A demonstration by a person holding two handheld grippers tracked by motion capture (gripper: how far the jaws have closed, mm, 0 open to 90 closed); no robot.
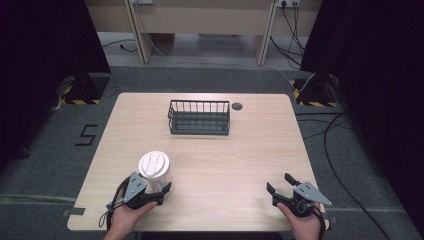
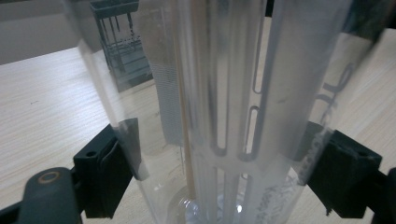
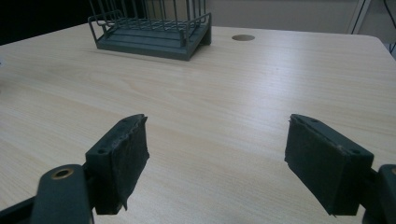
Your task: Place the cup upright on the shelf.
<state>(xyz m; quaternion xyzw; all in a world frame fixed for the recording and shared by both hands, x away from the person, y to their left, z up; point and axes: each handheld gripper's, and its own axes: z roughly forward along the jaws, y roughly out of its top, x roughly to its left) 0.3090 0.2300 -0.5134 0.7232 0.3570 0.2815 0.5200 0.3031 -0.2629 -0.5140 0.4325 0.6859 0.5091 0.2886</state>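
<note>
Tumbler [image 1: 155,171], clear plastic with white lid, upright at the near left of the table [image 1: 240,165]; my left gripper [image 1: 150,192] has its fingers [image 2: 109,175] clamped on its wall. My right gripper [image 1: 281,186], near right: fingers [image 3: 122,158] wide apart, nothing between. Wire basket [image 1: 199,117], dark, far centre, well apart from both.

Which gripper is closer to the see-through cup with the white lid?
Left. The left gripper has its jaws around the cup; the right gripper sits far across the table.
</note>
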